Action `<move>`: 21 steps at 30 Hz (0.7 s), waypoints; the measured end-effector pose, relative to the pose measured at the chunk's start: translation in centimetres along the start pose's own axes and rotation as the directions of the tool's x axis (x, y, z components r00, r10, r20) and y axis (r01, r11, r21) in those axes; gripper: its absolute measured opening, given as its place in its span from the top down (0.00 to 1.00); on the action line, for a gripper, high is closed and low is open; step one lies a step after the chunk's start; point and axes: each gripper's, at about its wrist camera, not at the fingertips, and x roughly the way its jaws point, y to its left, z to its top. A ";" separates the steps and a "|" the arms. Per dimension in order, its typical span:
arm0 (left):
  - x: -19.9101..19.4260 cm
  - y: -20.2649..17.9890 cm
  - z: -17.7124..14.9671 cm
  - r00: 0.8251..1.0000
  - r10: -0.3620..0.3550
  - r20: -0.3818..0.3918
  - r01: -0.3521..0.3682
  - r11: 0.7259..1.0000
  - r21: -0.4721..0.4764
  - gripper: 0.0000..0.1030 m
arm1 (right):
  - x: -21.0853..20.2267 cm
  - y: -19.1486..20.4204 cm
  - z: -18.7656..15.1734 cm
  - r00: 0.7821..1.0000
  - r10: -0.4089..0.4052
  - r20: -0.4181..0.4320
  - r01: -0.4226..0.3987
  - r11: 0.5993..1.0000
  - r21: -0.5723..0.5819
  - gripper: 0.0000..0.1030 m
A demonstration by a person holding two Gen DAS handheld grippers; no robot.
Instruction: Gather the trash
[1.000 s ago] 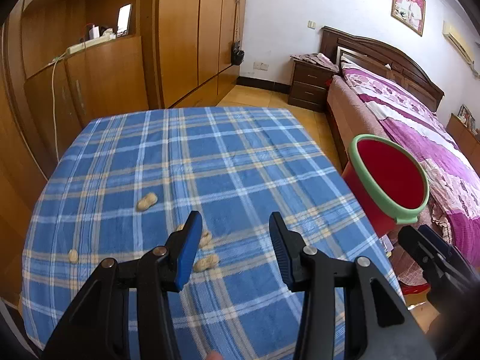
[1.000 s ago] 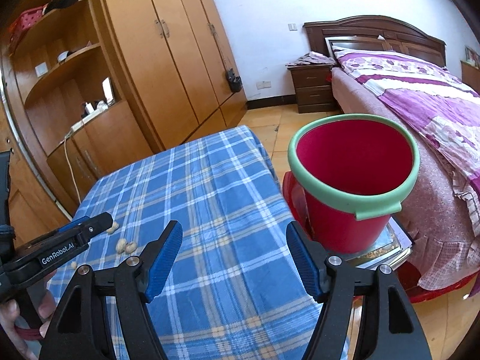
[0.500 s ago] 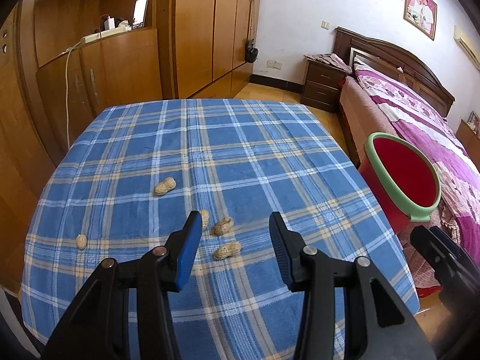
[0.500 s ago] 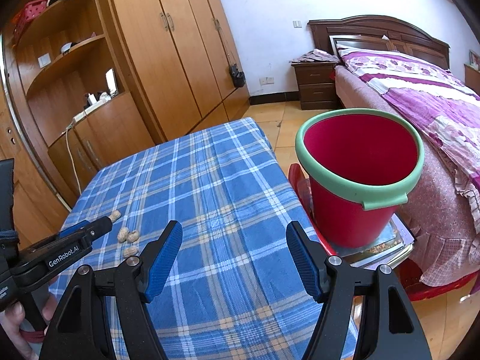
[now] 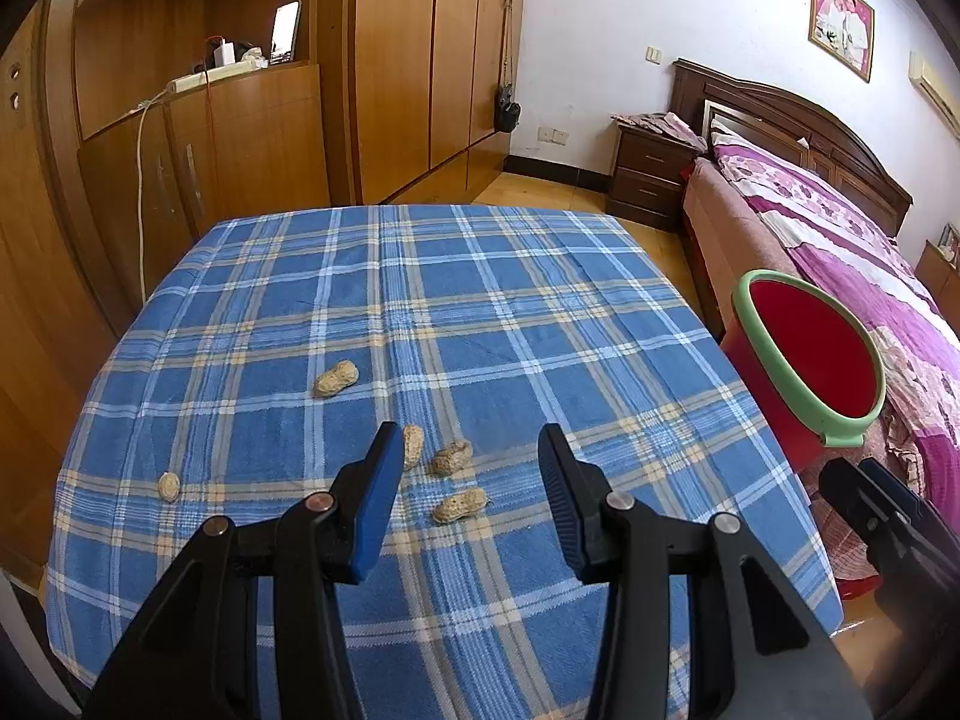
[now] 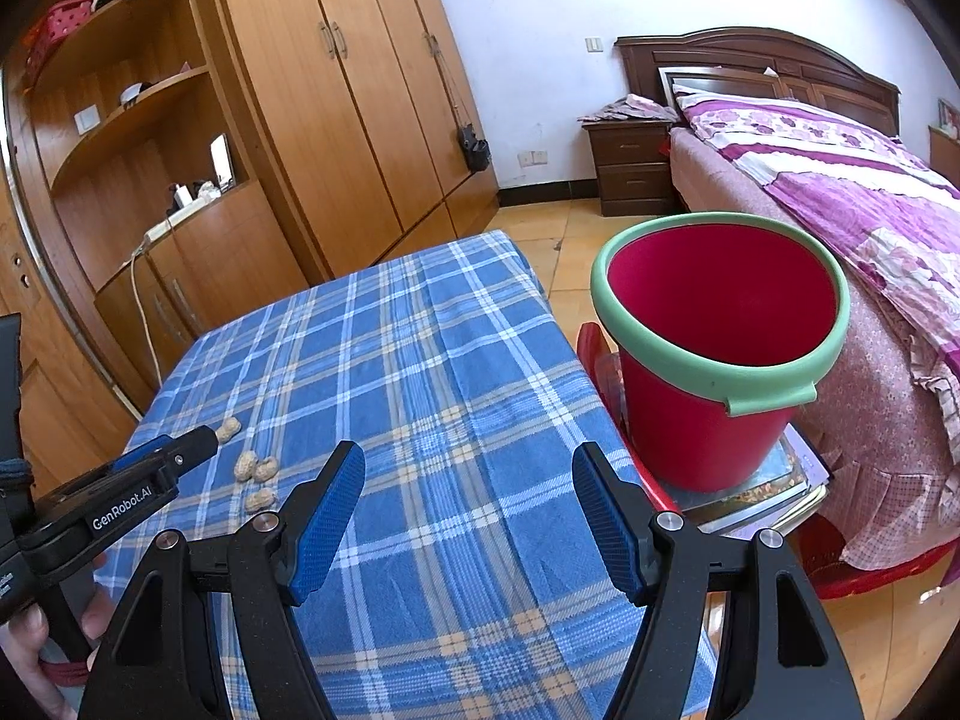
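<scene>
Left wrist view showed the left gripper (image 5: 465, 468), jaws parted and empty, above peanut shells (image 5: 459, 506) on the checked surface (image 5: 540, 312); centring over one shell seemed wise.

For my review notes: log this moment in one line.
left gripper: open, above peanuts | right gripper: open, empty | red bucket: beside table

left gripper (image 5: 465, 468): jaws apart, empty | peanuts (image 5: 460, 506): frame centre, on checked cloth (image 5: 540, 324) | red bucket (image 5: 810, 360): right edge
</scene>
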 end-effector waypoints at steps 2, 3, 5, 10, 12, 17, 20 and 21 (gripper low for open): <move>0.0 0.0 0.0 1.000 0.000 0.001 0.000 1.000 0.000 0.55 | 0.0 0.0 0.0 1.000 0.000 0.000 0.000 1.000 0.000 0.29; 0.0 0.0 0.0 1.000 0.000 0.001 0.000 1.000 0.000 0.55 | 0.0 0.0 0.0 1.000 0.000 0.000 0.000 1.000 0.000 0.29; 0.0 0.0 0.0 1.000 0.000 0.001 0.000 1.000 0.001 0.55 | 0.0 0.0 0.0 1.000 0.000 0.000 0.000 1.000 0.000 0.29; 0.0 0.0 0.0 1.000 0.000 -0.001 0.000 1.000 0.000 0.55 | 0.0 0.1 0.1 1.000 0.000 -0.001 0.000 1.000 0.001 0.29; 0.0 0.1 0.0 1.000 0.002 -0.001 -0.002 1.000 -0.001 0.55 | 0.0 0.0 -0.1 1.000 0.002 -0.002 -0.002 1.000 0.001 0.29; 0.0 0.0 0.0 1.000 0.001 -0.002 -0.001 1.000 0.000 0.55 | 0.1 0.1 -0.3 1.000 0.002 -0.003 -0.002 1.000 0.001 0.29; 0.0 0.1 0.0 1.000 0.001 -0.002 -0.001 1.000 -0.001 0.55 | 0.1 0.1 -0.2 1.000 0.003 -0.004 -0.003 1.000 0.001 0.29; 0.0 0.0 0.0 1.000 0.001 -0.001 -0.001 1.000 -0.001 0.55 | 0.1 0.1 -0.2 1.000 0.002 -0.003 -0.002 1.000 0.001 0.29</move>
